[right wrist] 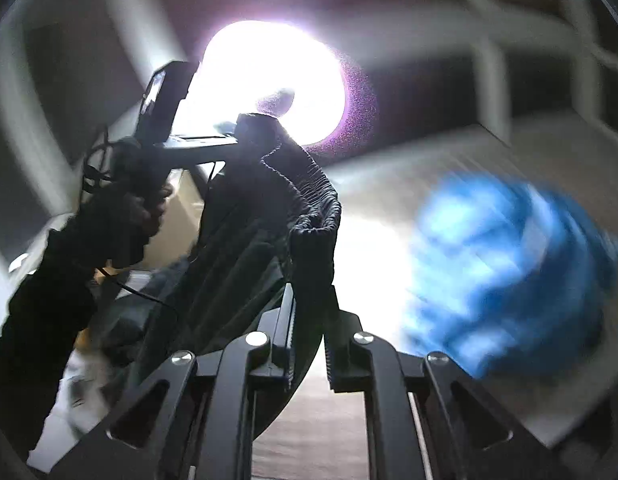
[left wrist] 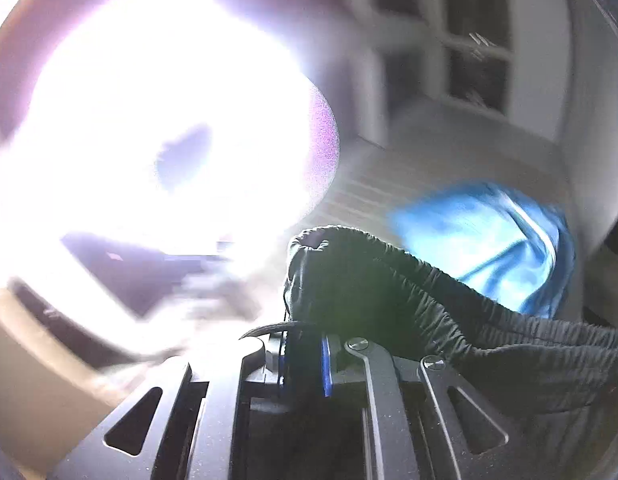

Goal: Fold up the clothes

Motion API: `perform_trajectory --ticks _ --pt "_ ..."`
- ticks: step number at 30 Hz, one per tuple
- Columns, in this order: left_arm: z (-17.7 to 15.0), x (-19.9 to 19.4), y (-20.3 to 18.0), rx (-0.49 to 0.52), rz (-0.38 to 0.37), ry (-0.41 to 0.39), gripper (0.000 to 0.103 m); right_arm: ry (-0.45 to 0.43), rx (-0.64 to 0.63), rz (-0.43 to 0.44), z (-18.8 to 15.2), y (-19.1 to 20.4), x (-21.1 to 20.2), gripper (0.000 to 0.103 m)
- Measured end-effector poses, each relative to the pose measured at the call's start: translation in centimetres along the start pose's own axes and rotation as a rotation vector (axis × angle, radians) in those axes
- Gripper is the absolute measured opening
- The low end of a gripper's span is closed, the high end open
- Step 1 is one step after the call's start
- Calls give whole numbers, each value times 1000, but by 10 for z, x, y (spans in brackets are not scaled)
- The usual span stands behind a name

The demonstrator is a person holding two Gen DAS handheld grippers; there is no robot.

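Far left in the right wrist view: a person's hand [right wrist: 129,208] in a dark sleeve, wrapped around the handle of the left hand-held gripper [right wrist: 245,128], raised against a very bright round glare [right wrist: 269,80]. Pinched in that left hand-held gripper: one end of the gathered elastic waistband of a black fabric garment [right wrist: 305,200], probably shorts or trousers. From there, black cloth hanging in folds and running down to the right hand-held gripper [right wrist: 309,320], closed tight on the same waistband, so stretched between the two and lifted off the surface.

In the left wrist view, the same bright glare [left wrist: 157,120] on the left side, much blurred. In the middle, left hand-held gripper [left wrist: 305,340] closed on the black fabric garment [left wrist: 389,280], waistband bunched above the fingertips and trailing away to the right edge.

To the right in both views: a crumpled bright blue cloth [left wrist: 489,248] [right wrist: 509,280], lying on a pale wooden table [left wrist: 409,168] [right wrist: 449,152], apart from the black one, heavily blurred. Behind, white shelving [left wrist: 489,40] with dark compartments
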State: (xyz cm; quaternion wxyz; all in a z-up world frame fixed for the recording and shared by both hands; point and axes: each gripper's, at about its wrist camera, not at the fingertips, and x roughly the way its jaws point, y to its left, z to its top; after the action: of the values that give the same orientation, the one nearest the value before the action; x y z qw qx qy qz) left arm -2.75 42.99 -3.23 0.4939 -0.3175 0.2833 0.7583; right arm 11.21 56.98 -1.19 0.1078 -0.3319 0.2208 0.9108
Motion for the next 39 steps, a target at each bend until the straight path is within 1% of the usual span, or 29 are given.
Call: perform_trajectory --ticks 2,3,4,5,6,7,8,9,10,11,12,14,15,16,18,19,20,21,22,23,24,26,27,29,30,32,34,35,39 --pt "4 73 -53 51 -87 67 11 50 54 -119 -18 -56 21 11" --pt "6 99 -70 71 -122 106 11 82 67 -169 -26 -84 28 11" --pt "23 121 -73 104 -159 153 12 113 80 -219 -34 -112 34 11" --pt "29 134 -81 141 -169 187 13 145 93 -268 -42 -141 40 11" --pt "24 144 -97 176 -161 210 16 173 111 -290 -45 -157 44 11" --pt "19 147 -107 212 -153 218 15 191 130 -301 -46 -171 46 13" --pt "13 144 -113 250 -145 216 16 204 142 -300 -47 -181 43 17" --pt "11 140 -112 272 -152 219 21 217 154 -299 -48 -190 40 20" --pt "11 132 -102 273 -172 228 21 231 152 -307 -45 -182 34 22" --pt "12 120 -87 261 -177 229 21 230 135 -340 -44 -165 14 23" --pt "10 107 -72 244 -172 224 24 219 108 -363 -44 -164 5 23" --pt "1 68 -34 209 -137 194 25 189 36 -360 -31 -155 -12 23" --pt "-6 46 -11 189 -107 175 24 168 11 -345 -23 -149 -19 23" --pt "-13 22 13 169 -81 157 24 148 -28 -302 -12 -138 -20 24" --pt "-31 -25 60 119 -33 131 27 108 -107 -214 11 -116 -21 35" --pt "-45 -48 82 89 -5 124 29 87 -146 -171 22 -105 -22 46" --pt "-60 -69 108 53 30 122 29 84 -188 -118 35 -93 -9 53" --pt "-73 -91 133 20 64 124 30 81 -229 -66 48 -80 5 55" --pt "-95 -114 155 -24 102 132 30 88 -270 -30 57 -69 19 55" --pt "-122 -134 174 -74 140 150 31 106 -320 4 68 -57 43 55" --pt "-148 -148 191 -118 178 181 32 126 -356 24 75 -47 66 55" --pt "-197 -171 224 -200 255 253 32 184 -398 22 90 -34 122 55" --pt "-222 -180 237 -242 286 287 32 201 -411 16 96 -32 141 55" --pt "-266 -191 257 -318 334 346 32 239 -431 -6 105 -31 179 55" --pt "-280 -192 264 -342 342 361 32 260 -440 -22 108 -31 198 55" --pt "-294 -184 270 -365 319 375 32 296 -429 -76 118 -37 226 55" --pt "-303 -159 270 -357 278 395 35 329 -402 -88 119 -45 242 55" --pt "-303 -142 268 -347 257 412 38 342 -390 -95 118 -50 245 55" --pt "-304 -70 249 -278 167 484 38 374 -386 -151 115 -63 254 55"
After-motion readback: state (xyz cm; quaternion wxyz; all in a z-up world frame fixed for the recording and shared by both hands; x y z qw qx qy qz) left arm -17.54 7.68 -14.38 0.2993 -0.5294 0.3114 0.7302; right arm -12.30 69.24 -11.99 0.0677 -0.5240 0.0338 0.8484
